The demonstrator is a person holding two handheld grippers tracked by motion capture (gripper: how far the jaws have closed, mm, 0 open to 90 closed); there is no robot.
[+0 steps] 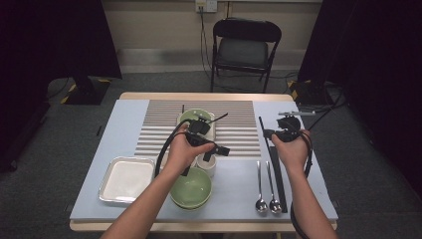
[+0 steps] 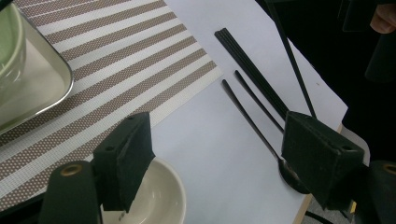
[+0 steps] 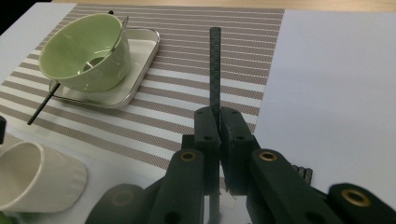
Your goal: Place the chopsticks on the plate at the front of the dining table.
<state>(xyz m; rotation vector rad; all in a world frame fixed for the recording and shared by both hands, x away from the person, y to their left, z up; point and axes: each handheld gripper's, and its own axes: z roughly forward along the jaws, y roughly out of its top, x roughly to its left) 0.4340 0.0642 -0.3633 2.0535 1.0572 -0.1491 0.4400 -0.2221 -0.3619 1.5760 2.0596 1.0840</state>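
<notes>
Two hands: both reach in from six o'clock, forearms stretched across the counter (image 1: 124, 107).
Right gripper (image 3: 219, 122): held at three o'clock off the striped mat (image 3: 187, 60), fingers pinched tight on one black chopstick (image 3: 215, 65).
Chopstick: thin, dark, straight, lifted clear and pointing toward twelve o'clock.
Left gripper (image 2: 219, 154): fingers spread wide, holding nothing, hovering over a white cup (image 2: 161, 196) at mid-counter.
Spoons (image 2: 254, 126): lying at four o'clock beside more chopsticks (image 2: 247, 65).

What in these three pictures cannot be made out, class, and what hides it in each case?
- White cup: high view, mostly behind the left hand.
- Lower green bowl: high view, part under the forearm.
- Spoon bowl: left gripper view, behind a jaw.
- Chopstick lower end: right gripper view, hidden in the shut right gripper.
</notes>
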